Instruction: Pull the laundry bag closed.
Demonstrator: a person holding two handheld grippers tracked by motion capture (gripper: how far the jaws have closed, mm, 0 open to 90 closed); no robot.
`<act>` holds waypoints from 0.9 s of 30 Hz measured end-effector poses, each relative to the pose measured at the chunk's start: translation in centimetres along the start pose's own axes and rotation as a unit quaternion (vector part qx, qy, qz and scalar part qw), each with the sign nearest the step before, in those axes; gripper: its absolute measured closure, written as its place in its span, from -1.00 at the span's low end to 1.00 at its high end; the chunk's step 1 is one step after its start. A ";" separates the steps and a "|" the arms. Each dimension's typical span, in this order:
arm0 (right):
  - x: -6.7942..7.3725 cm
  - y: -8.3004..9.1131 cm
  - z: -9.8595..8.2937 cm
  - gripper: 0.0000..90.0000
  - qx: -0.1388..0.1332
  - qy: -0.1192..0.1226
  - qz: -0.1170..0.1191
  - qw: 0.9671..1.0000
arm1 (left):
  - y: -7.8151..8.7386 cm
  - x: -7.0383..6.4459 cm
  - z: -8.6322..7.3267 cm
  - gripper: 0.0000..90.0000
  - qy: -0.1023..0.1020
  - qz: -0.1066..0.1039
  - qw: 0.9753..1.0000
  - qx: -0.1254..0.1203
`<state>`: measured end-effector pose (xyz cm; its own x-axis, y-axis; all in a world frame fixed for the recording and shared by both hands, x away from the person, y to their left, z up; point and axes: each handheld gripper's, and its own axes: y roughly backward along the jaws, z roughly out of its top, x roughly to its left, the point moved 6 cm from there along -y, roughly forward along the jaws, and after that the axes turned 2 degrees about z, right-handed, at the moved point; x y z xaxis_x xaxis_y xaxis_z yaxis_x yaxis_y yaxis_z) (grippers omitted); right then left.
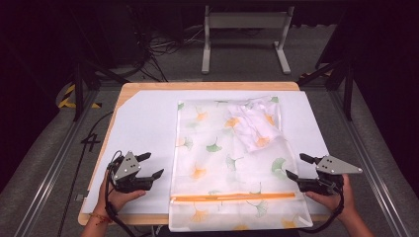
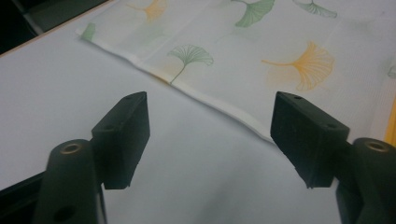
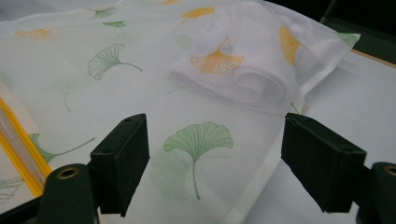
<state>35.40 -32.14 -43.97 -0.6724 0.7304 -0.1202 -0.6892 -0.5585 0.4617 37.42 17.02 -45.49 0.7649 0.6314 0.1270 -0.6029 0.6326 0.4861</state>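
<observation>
My left gripper (image 1: 149, 165) fingers spread wide, empty, over white surface (image 1: 143, 123) just beside left edge of mesh bag (image 1: 225, 163). My right gripper (image 1: 298, 166) fingers spread too, empty, at bag's right edge. Bag flat mid-surface, folded white cloth (image 1: 254, 126) inside near far right corner.

Mesh bag (image 1: 227, 163) flat at table (image 1: 143, 89) centre, overhanging near edge; folded cloth (image 1: 254, 126) inside, far right; left gripper (image 1: 150, 165) left, right gripper (image 1: 299, 167) right.
</observation>
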 end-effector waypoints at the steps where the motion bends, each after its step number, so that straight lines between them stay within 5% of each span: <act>1: 0.1 0.1 0.0 -0.40 0.000 0.000 0.002 1.000 | -0.2 -0.3 0.1 0.06 -0.006 -0.009 1.000 0.001; 5: 0.3 0.2 0.0 -0.31 0.000 0.004 0.007 1.000 | -0.3 -0.7 0.3 0.57 -0.018 -0.025 1.000 0.000; 12: 1.8 -0.4 0.5 -0.03 0.007 0.017 0.032 0.999 | -0.5 -1.3 0.3 0.97 -0.026 -0.042 0.999 0.006; 21: 6.4 -2.9 3.0 0.27 0.016 0.048 0.093 0.994 | -1.0 -2.6 0.6 1.00 -0.040 -0.062 0.997 0.024; 23: 8.3 -3.8 3.8 0.33 0.021 0.064 0.117 0.991 | -1.4 -2.9 0.8 1.00 -0.046 -0.068 0.996 0.029; 27: 12.8 -6.0 5.6 0.37 0.030 0.116 0.167 0.979 | -2.5 -3.5 1.2 1.00 -0.056 -0.085 0.994 0.039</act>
<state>32.42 -17.21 -43.32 -0.9055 0.3981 -0.1467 -0.4079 -0.7217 0.5593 36.55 12.65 -46.10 0.8775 0.4616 0.1300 -0.4462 0.6866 0.5741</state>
